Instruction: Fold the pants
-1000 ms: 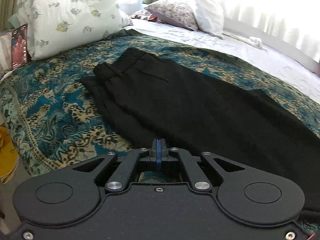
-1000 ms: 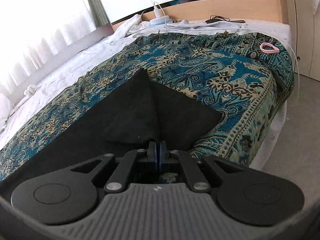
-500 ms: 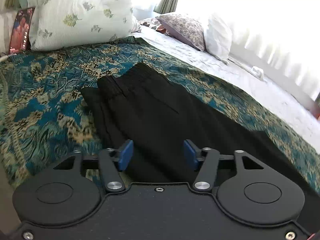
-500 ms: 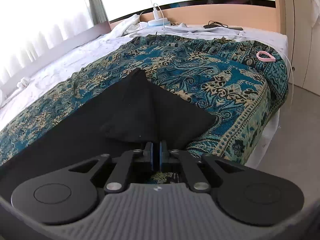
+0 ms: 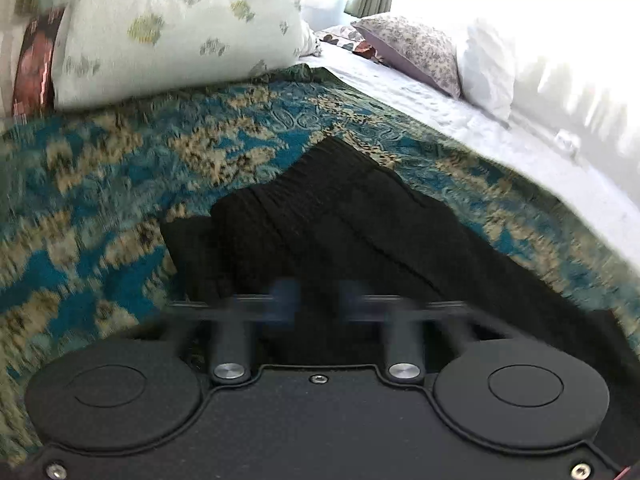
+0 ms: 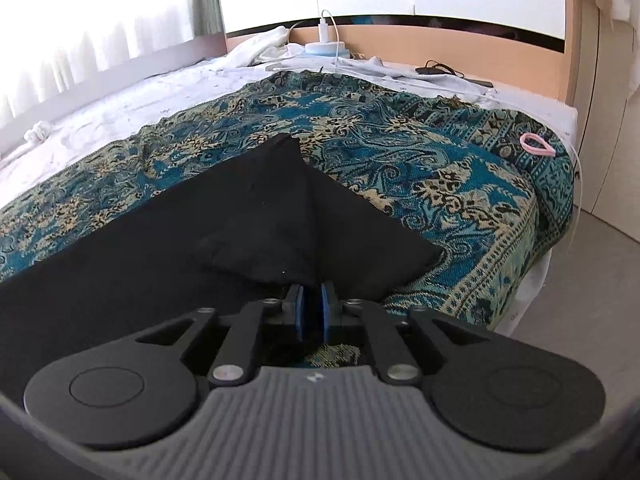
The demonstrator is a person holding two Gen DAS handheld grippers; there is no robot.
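Black pants (image 5: pixel 340 232) lie flat on a blue and tan patterned bedspread (image 5: pixel 100 200). The left wrist view shows the waistband end. My left gripper (image 5: pixel 316 300) is open and blurred, just above the pants near the waistband, with nothing between its pads. The right wrist view shows the leg-hem end of the pants (image 6: pixel 256 216). My right gripper (image 6: pixel 313 312) sits at the near edge of the hem, its blue pads a narrow gap apart with a thin fold of black cloth rising between them.
A large floral pillow (image 5: pixel 172 28) and smaller pillows (image 5: pixel 420 48) lie beyond the waistband. A pink loop (image 6: pixel 536 146) lies at the bedspread's far right corner. A charger and cables (image 6: pixel 328 40) sit by the headboard. The bed edge and floor (image 6: pixel 580 280) are at right.
My left gripper has opened and moved forward toward the waistband. My right gripper's pads have parted slightly at the hem and the view has risen a little.
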